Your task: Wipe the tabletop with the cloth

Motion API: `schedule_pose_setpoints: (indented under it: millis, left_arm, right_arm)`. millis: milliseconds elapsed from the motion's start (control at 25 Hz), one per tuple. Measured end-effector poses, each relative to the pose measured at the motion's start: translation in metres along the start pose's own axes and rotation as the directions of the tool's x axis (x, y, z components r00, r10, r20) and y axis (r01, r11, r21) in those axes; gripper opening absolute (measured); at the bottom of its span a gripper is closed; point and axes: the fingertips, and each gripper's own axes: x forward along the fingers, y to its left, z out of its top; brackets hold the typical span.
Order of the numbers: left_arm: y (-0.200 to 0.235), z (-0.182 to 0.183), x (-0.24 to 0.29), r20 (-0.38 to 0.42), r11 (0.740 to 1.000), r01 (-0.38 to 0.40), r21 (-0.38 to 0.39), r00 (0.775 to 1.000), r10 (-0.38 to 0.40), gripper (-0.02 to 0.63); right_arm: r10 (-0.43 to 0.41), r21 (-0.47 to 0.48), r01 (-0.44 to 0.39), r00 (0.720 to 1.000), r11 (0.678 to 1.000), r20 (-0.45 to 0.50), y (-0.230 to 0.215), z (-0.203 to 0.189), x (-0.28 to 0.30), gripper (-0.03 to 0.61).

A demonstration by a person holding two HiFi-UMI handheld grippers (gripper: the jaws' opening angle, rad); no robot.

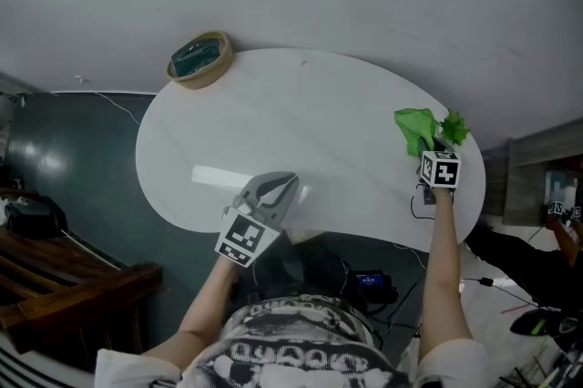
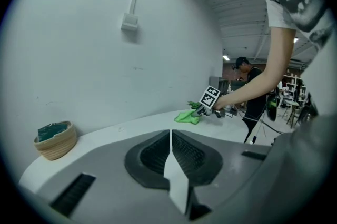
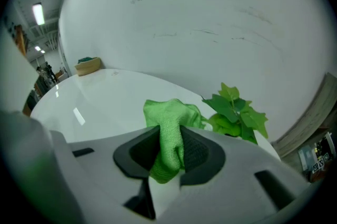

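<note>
A green cloth [image 1: 416,128] lies bunched on the right part of the white oval tabletop [image 1: 273,131]. My right gripper [image 1: 426,146] is shut on it; in the right gripper view the cloth [image 3: 169,136] is pinched between the dark pads and spreads onto the table ahead. The cloth [image 2: 187,116] also shows far off in the left gripper view, under the right gripper [image 2: 204,108]. My left gripper [image 1: 281,185] rests over the table's near edge, shut with nothing between its jaws [image 2: 170,150].
A woven basket [image 1: 199,58] with a teal item inside sits at the table's far left edge, against the white wall. A small green leafy plant [image 1: 453,128] stands right beside the cloth. Dark wooden furniture [image 1: 55,272] is at the lower left; cables and gear lie on the floor.
</note>
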Motion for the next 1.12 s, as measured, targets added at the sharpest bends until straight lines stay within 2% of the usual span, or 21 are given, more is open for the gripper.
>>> schedule_pose_setpoints:
  millis: [120, 240, 440, 600, 760, 920, 1120]
  left_arm:
    - [0.005, -0.009, -0.011, -0.011, 1.000, -0.023, -0.011, 1.000, 0.023, 0.012]
    - [0.020, -0.026, -0.035, -0.028, 0.997, -0.072, -0.042, 0.997, 0.071, 0.012]
    - [0.064, -0.054, -0.096, -0.051, 0.981, -0.182, -0.070, 0.983, 0.178, 0.012]
    - [0.107, -0.078, -0.157, -0.055, 0.962, -0.259, -0.084, 0.965, 0.255, 0.012]
    - [0.145, -0.107, -0.225, -0.079, 0.940, -0.327, -0.092, 0.944, 0.321, 0.012]
    - [0.171, -0.139, -0.289, -0.113, 0.915, -0.390, -0.105, 0.919, 0.379, 0.012]
    - [0.190, -0.179, -0.350, -0.154, 0.883, -0.449, -0.133, 0.890, 0.430, 0.012]
  right_arm:
    - [0.058, -0.037, -0.056, 0.996, 0.998, 0.066, 0.035, 0.028, -0.006, 0.095]
    - [0.139, -0.097, -0.128, 0.982, 0.987, 0.125, 0.092, 0.064, -0.006, 0.095]
    - [0.316, -0.171, -0.284, 0.926, 0.944, 0.207, 0.231, 0.130, -0.001, 0.095]
    - [0.452, -0.255, -0.398, 0.868, 0.881, 0.208, 0.368, 0.163, 0.001, 0.095]
    - [0.566, -0.312, -0.499, 0.804, 0.808, 0.181, 0.508, 0.178, 0.001, 0.095]
    - [0.655, -0.352, -0.584, 0.744, 0.731, 0.127, 0.629, 0.171, 0.000, 0.095]
    - [0.714, -0.401, -0.644, 0.699, 0.652, 0.040, 0.733, 0.144, 0.001, 0.095]
